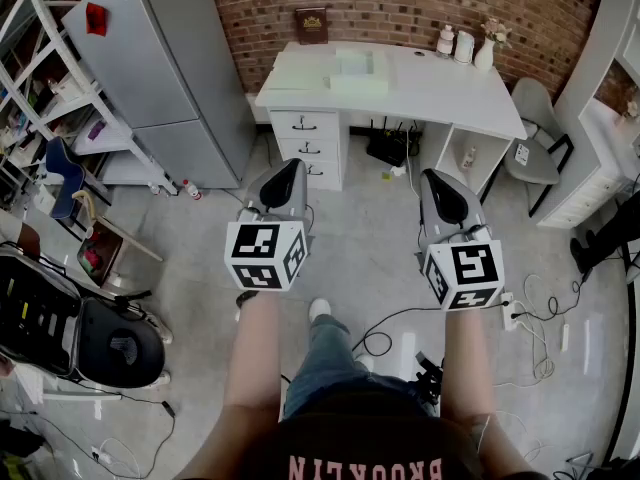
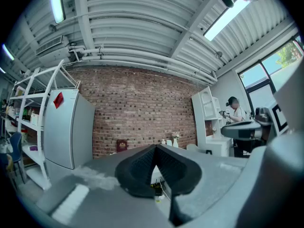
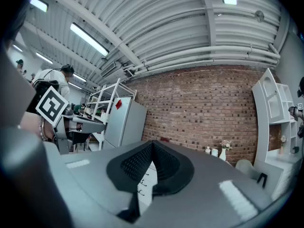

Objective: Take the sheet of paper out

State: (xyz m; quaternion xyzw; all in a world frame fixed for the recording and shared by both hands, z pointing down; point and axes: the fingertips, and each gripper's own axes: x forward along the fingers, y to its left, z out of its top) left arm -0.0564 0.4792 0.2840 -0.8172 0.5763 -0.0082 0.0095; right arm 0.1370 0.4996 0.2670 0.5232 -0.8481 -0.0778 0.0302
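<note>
White and bare over most of its top, the desk [image 1: 450,93] stands at twelve o'clock from the person, against the brick wall [image 1: 400,3] and well apart from both grippers. A few pale, flat things [image 1: 355,73] lie on it towards its eleven o'clock side. One of them is probably the sheet of paper or whatever holds it, but from this far off I cannot tell which. The left gripper [image 1: 284,173] is held out level at about eleven o'clock and the right gripper [image 1: 440,183] at about one, both over open floor [image 1: 370,258] and pointing at the desk. In the left gripper view the two dark ribbed pads [image 2: 142,167] meet at their tips with nothing between them, and in the right gripper view the pads [image 3: 137,163] are likewise pressed together on nothing, so both grippers are closed and empty. As I judge it, the task is at its very start: this is the approach, and the paper has not been touched. The next move calls for walking up to the desk until the pale things are within reach and making out where the sheet sits and what it must come out of. One gripper's jaws then need to part enough to pinch a thin edge, with the other perhaps steadying whatever holds the sheet.
</note>
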